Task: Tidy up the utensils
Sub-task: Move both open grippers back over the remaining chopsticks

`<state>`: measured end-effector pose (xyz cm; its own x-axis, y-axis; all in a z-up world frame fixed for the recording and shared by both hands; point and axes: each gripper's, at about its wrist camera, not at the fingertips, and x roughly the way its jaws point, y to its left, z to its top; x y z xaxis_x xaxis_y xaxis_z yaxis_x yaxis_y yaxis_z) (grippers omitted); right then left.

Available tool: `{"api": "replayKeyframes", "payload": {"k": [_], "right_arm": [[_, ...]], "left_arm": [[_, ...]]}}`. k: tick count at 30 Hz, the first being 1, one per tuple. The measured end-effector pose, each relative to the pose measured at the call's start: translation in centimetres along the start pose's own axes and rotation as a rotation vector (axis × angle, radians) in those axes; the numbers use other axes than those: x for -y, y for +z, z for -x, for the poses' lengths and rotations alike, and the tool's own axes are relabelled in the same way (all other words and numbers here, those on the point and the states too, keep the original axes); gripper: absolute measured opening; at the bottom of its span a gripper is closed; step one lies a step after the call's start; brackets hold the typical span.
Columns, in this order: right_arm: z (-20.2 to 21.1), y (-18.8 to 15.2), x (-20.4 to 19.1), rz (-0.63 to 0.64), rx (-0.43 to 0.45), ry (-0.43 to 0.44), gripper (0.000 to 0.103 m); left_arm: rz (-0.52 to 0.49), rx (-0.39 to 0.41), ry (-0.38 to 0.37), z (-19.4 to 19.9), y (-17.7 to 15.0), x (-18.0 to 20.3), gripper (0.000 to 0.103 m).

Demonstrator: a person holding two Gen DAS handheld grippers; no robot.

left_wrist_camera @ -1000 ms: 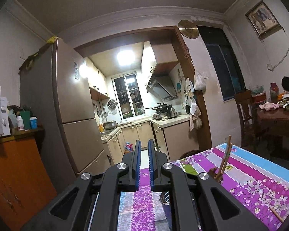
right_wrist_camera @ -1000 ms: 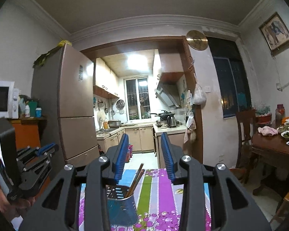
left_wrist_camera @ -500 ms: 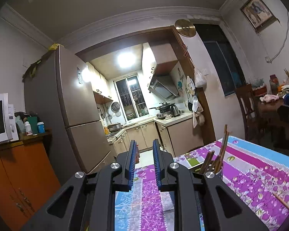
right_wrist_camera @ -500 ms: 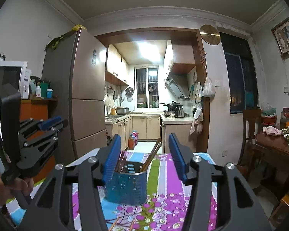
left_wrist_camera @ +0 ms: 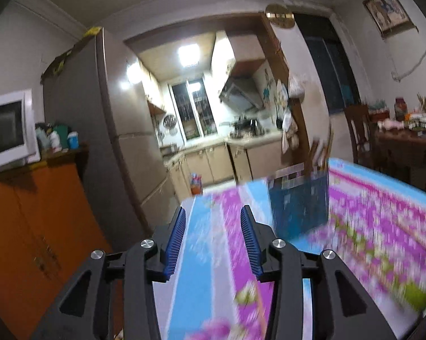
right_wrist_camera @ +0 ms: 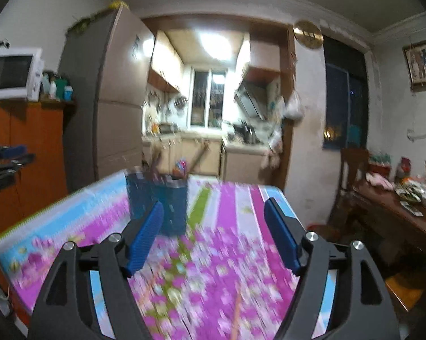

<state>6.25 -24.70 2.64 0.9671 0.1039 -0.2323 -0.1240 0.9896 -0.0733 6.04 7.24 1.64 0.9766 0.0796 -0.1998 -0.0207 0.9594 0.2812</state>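
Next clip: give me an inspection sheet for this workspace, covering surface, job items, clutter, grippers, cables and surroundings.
Surface: table under a purple, blue and white floral cloth; picture blurred.
Job's things: blue perforated utensil holder upright on the cloth, wooden sticks standing in it; thin loose stick lying on the cloth.
Clutter: nothing seen.
Grippers: left gripper and right gripper open, jaws just been opening, nothing between them.
Cables: wall cord beside the framed picture.
Surroundings: fridge, white microwave on an orange cabinet, kitchen behind, dining table.
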Motion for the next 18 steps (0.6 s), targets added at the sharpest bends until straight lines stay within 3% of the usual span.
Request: {"api": "replayKeyframes", "payload": {"k": [6, 12, 18], "right_arm": [[1.3, -5.0, 1.5, -0.090, -0.188, 0.000, 0.071], [3.2, -9.7, -0.6, -0.123, -0.320, 0.041, 0.068], [3.0, -12.3, -5.0, -0.034, -0.368, 0.163, 0.037]], "left_arm": [[0.050, -0.154, -0.047, 4.1, -6.6, -1.5, 0.042], [0.109, -0.271, -0.138, 7.0, -12.0, 0.4, 0.042], [0.124, -0.302, -0.201, 7.7, -14.1, 3.4, 0.036]]}}
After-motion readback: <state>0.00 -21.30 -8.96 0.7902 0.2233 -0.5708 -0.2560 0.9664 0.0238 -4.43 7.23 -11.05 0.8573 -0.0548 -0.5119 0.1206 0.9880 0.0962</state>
